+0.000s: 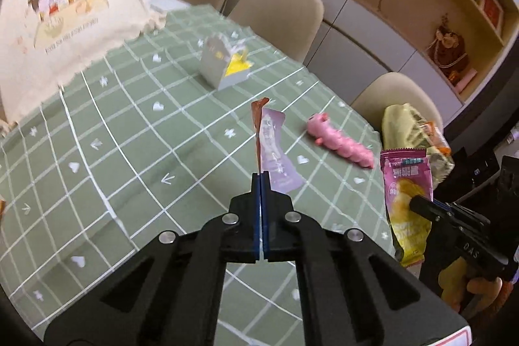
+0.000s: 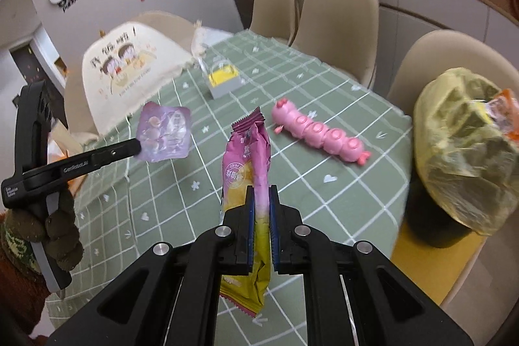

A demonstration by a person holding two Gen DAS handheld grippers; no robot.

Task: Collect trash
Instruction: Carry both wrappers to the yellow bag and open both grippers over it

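Wrappers (image 2: 249, 171) pinched, both fingers (image 1: 256, 184) closed

A table under a green cloth (image 2: 181, 216) with a white grid and small white hearts, arrows and flowers carries everything. On its far left lies a cream fabric piece (image 2: 129, 77) printed with two cartoon figures and fringed at its edge; near the far middle stands a small grey open box (image 2: 225, 86) with a yellow inside, and to the right of centre a pink segmented caterpillar toy (image 2: 321, 135) lies slantwise on the cloth, well apart from the box. At the table's right edge sits a bin lined with a yellowish bag (image 2: 467, 158), though whether it rests on the table cannot be told.
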